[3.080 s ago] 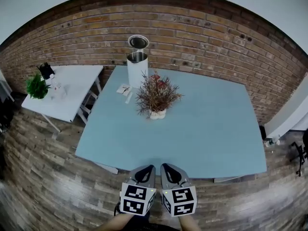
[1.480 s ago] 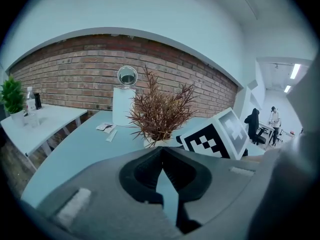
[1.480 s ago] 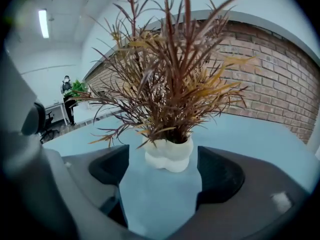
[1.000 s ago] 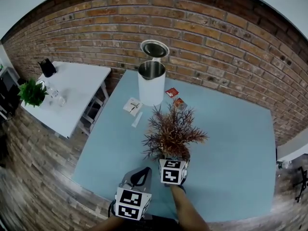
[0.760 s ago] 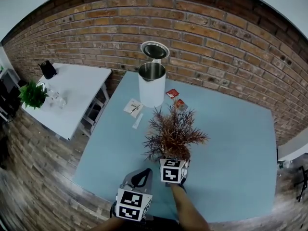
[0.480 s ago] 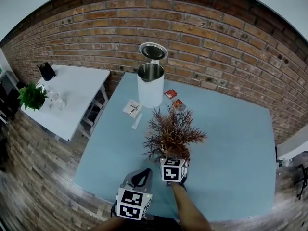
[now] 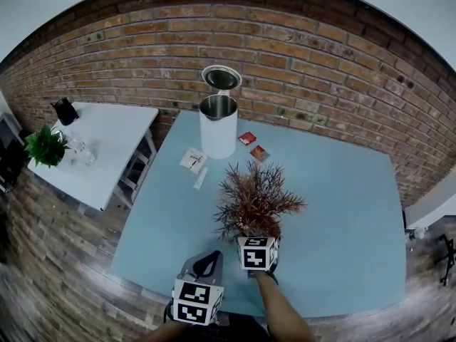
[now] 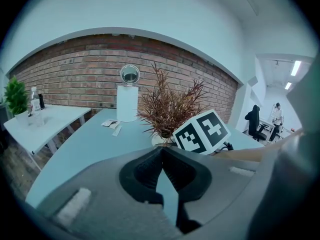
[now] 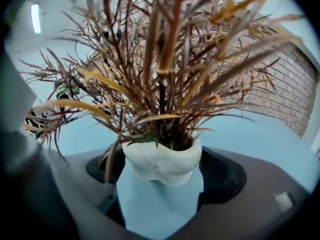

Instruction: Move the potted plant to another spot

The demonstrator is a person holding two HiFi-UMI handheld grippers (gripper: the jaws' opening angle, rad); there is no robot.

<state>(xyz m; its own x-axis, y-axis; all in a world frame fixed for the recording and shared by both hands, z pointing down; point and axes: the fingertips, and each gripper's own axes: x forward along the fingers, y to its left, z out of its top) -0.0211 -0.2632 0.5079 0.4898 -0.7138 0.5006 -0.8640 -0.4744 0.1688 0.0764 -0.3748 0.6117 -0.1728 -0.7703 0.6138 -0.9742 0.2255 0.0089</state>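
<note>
Potted plant standing upright on the light blue table.
Thin reddish-brown and orange leaves spread out from a small cream-white pot with a lumpy shape. It stands near the front edge of the table.

My R gripper has its jaws apart, w/ the plant standing btw them in its lumpy white pot on the blue table. Pot's right side is right at that jaw, a slim gap shows on the left, so I can't call it gripped. Dry red-brown & yellow leaves fill most of the view; brick wall at right, ceiling light top left.
</note>
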